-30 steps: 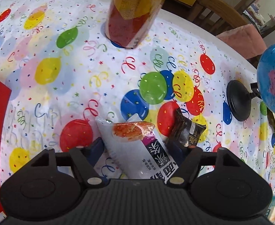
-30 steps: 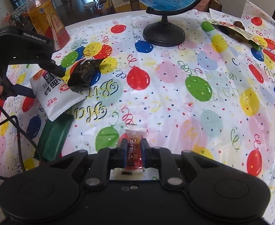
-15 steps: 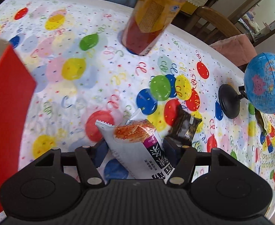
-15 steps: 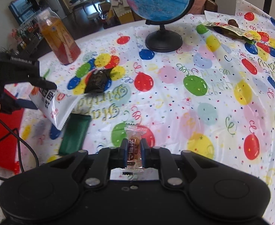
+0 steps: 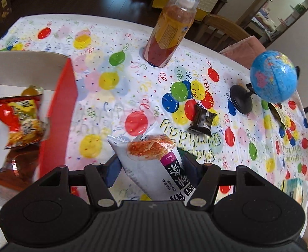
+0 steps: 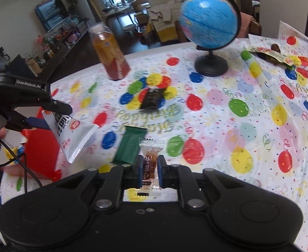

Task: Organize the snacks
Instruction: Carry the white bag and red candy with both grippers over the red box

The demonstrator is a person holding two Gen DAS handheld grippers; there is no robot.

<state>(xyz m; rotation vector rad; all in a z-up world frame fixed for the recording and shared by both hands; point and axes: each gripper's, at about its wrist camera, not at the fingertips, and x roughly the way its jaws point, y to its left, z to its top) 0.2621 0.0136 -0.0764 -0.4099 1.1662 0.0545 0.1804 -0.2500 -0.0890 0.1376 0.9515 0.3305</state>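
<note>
My left gripper (image 5: 151, 167) is shut on a white snack pouch (image 5: 154, 159) with a picture of orange shreds, held above the balloon tablecloth (image 5: 116, 109). The right wrist view shows the same pouch (image 6: 70, 134) hanging from the left gripper (image 6: 49, 113) at the left. My right gripper (image 6: 150, 169) is shut on a small clear-wrapped candy (image 6: 150, 163). A red box (image 5: 57, 113) with a white inside stands at the left and holds a red chip bag (image 5: 19, 119) and other packets. A black packet (image 5: 202, 120) and a green packet (image 6: 129, 147) lie on the cloth.
A tall orange drink bottle (image 5: 170, 35) stands at the far side. A blue globe (image 5: 273, 76) on a black base (image 5: 241, 101) is at the right, with an opened wrapper (image 6: 273, 54) beyond it. A wooden chair (image 5: 223, 27) stands behind the table.
Both grippers have risen with their snacks. The left one has carried the pouch leftward, bringing the red box and its contents into its view.
</note>
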